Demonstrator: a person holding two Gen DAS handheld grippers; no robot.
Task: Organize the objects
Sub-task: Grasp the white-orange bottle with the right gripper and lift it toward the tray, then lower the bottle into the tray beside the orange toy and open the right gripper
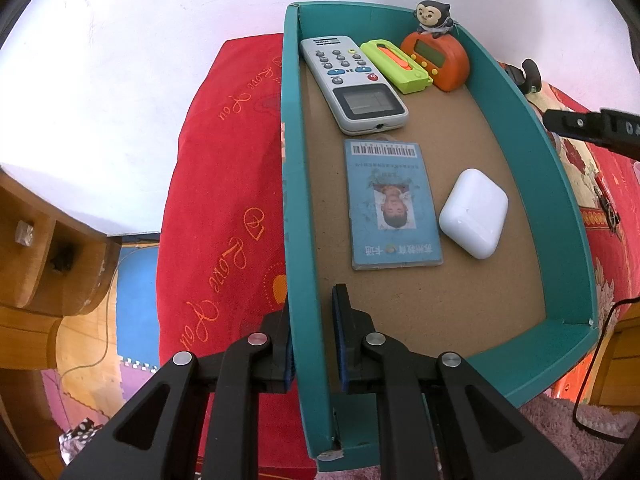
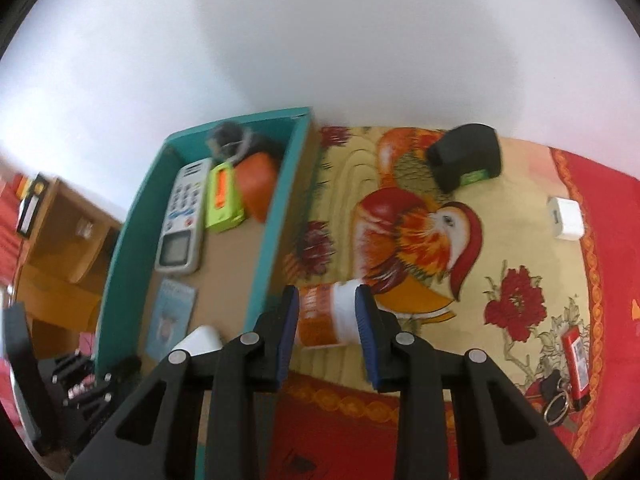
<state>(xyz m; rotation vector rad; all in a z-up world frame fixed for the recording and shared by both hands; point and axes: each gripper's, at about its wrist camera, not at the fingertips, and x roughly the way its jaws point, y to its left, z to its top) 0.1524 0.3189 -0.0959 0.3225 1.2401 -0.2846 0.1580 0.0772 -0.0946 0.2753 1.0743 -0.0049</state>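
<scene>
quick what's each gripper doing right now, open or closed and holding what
Left gripper: shut on the left wall of the teal box.
Right gripper: shut on the orange and white bottle, beside the box.

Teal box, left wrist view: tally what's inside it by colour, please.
Inside the teal box:
White or grey: 2, remote and earbud case
Green: 1, cutter
Orange: 1, timer
Blue: 1, ID card
Dark: 1, monkey figurine
Total: 6
</scene>
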